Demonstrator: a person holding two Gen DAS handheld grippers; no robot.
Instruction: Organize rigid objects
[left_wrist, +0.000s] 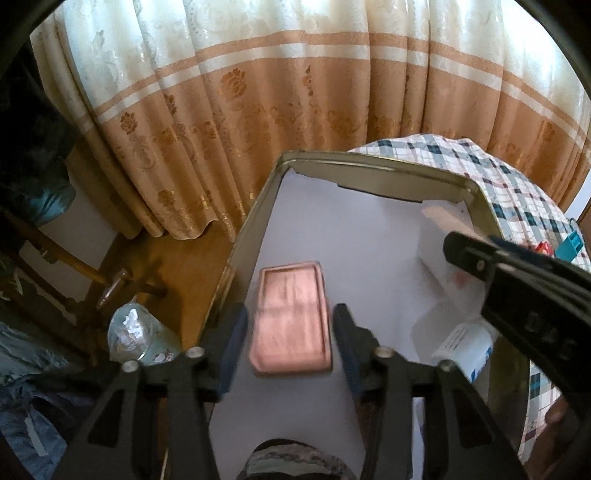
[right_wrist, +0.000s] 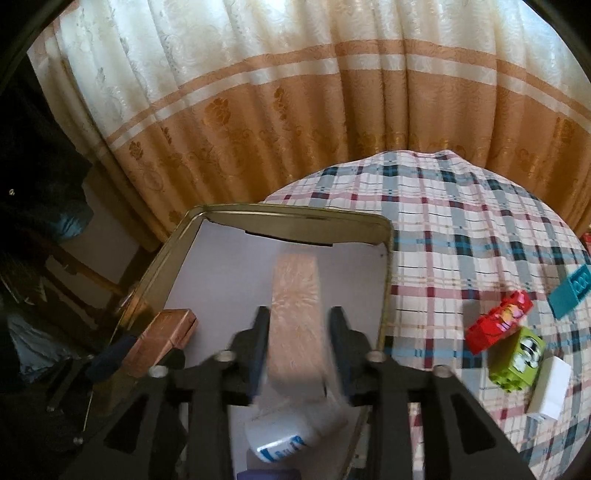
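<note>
Inside the metal tin (left_wrist: 258, 206), the copper box (left_wrist: 291, 321) lies flat between the spread left tongs (left_wrist: 291, 332), untouched. The right tongs (right_wrist: 299, 347), also spread, straddle the pale long box (right_wrist: 295, 314) without pinching it.

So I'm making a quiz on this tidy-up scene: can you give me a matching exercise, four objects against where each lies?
Things:
1. copper-pink box
2. peach box
3. red brick
4. white bottle

Places:
A. on the checked cloth, touching the green brick
B. in the tin, between the left gripper's fingers
C. in the tin, nearest the camera in the right wrist view
D. in the tin, between the right gripper's fingers

Pairs: 1-B, 2-D, 3-A, 4-C
</note>
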